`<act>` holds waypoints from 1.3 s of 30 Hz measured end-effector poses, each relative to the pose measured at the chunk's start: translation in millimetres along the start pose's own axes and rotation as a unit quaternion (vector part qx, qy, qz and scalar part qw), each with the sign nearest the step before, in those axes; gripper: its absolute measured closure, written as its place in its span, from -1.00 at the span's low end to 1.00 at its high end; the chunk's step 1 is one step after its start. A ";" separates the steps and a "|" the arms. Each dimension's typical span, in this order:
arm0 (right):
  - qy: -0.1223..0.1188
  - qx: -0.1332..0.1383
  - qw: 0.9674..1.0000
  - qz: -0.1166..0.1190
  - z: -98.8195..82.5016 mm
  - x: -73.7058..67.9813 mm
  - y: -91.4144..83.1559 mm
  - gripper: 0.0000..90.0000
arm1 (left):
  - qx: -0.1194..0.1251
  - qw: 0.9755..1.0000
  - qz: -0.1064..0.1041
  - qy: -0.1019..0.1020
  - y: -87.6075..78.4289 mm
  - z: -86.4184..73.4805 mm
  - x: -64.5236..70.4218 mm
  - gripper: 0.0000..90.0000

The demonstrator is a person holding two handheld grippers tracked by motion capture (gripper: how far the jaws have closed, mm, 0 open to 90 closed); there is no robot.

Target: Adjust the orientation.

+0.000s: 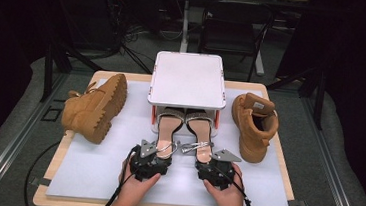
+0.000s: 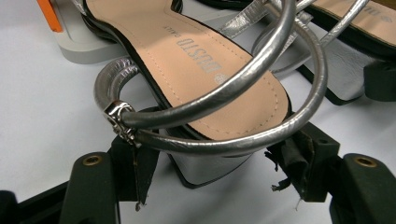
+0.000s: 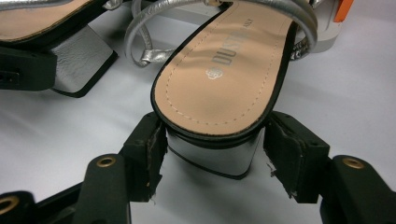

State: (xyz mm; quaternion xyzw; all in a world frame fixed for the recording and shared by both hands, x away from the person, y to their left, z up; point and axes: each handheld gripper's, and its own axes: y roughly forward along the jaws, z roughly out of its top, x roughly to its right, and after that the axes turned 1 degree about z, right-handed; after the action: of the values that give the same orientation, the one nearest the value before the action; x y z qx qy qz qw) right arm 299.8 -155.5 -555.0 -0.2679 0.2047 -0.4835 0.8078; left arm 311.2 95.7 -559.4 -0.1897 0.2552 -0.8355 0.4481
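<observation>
**Both tools at the sandal heels, pads off**

I see the left sandal (image 1: 169, 127) and the right sandal (image 1: 199, 129) lying side by side on the worktop (image 1: 90, 170), toes tucked under the white stand (image 1: 188, 78), heels pointing away from the stand toward me.

Left tool (image 1: 159, 153): positioned at the block heel of the left sandal. In the left gripper view the silver heel (image 2: 205, 168) sits between the jaws and the ankle strap (image 2: 224, 140) loops across above them. The jaws stand wide and are not gripping it.

Right tool (image 1: 210, 159): positioned at the heel of the right sandal. In the right gripper view the heel (image 3: 212, 156) sits between the pads with a gap on each side; the jaws are spread, no grip.

Left of the stand, a tan boot (image 1: 92, 107) lies on its side. Right of the stand, a second tan boot (image 1: 254, 124) stands upright.
</observation>
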 end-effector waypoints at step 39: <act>0.029 -0.002 1.000 -0.007 55.0 19.9 41.0 -0.11 | -0.003 0.999 -0.010 -0.031 40.3 56.0 -38.8 -0.20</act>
State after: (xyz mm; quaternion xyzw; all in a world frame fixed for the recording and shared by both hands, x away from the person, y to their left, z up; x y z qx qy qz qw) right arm 368.7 -144.4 -539.8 -0.2569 0.2273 -0.4963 0.7975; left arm 388.5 95.3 -542.2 -0.2199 0.2419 -0.8328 0.4468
